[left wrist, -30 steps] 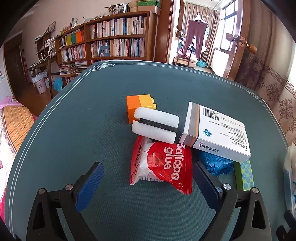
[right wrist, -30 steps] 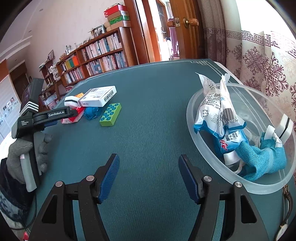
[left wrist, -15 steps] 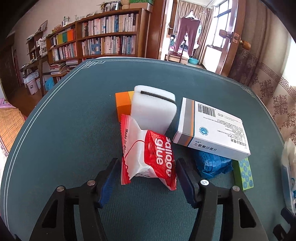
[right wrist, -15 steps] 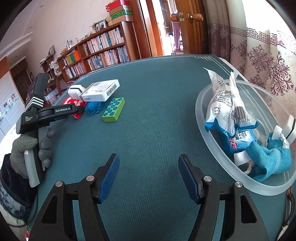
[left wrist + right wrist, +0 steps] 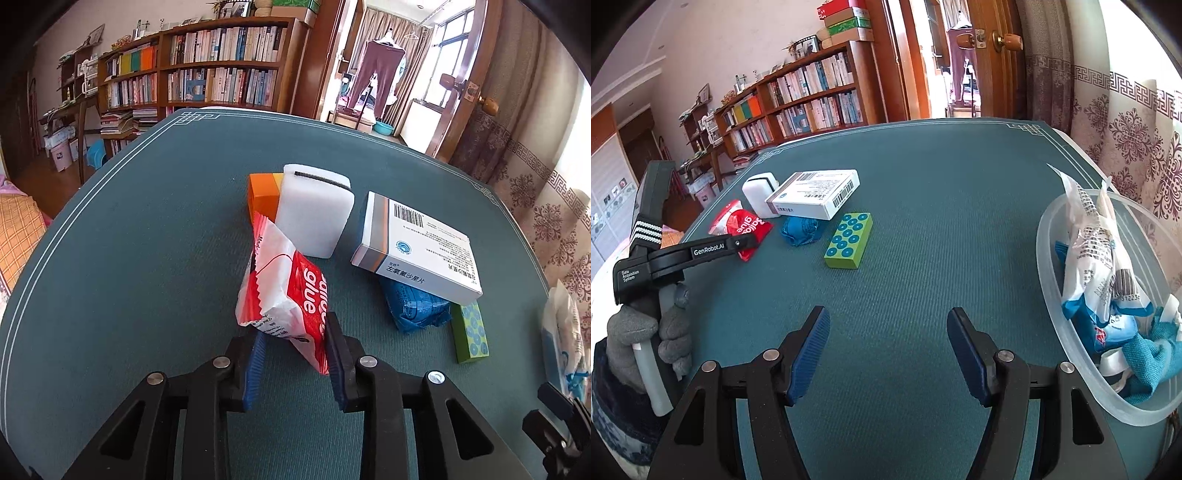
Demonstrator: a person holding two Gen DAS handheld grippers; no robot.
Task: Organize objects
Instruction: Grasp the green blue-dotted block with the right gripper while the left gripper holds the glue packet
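My left gripper (image 5: 295, 336) is shut on a red and white "balloon glue" packet (image 5: 291, 291), which stands crumpled and tilted between the blue pads. The right wrist view shows the same packet (image 5: 738, 225) at the tip of the left gripper (image 5: 746, 243), low over the green table (image 5: 923, 184). Behind the packet stand a white sponge (image 5: 314, 218) and an orange block (image 5: 262, 195). My right gripper (image 5: 888, 325) hangs open over bare table with nothing between its fingers. To its right sits a clear bowl (image 5: 1045, 258) holding bags and a teal cloth.
A white medicine box (image 5: 417, 251) leans on a blue wad (image 5: 413, 306), with a green dotted block (image 5: 471, 332) beside them. A gloved hand (image 5: 646, 332) holds the left gripper at the table's left edge. Bookshelves, a door and curtains surround the table.
The left jaws closed from wide open onto the red packet, which now stands crumpled upright instead of lying flat. The white sponge tipped onto its end. The right gripper shifted sideways, still open.
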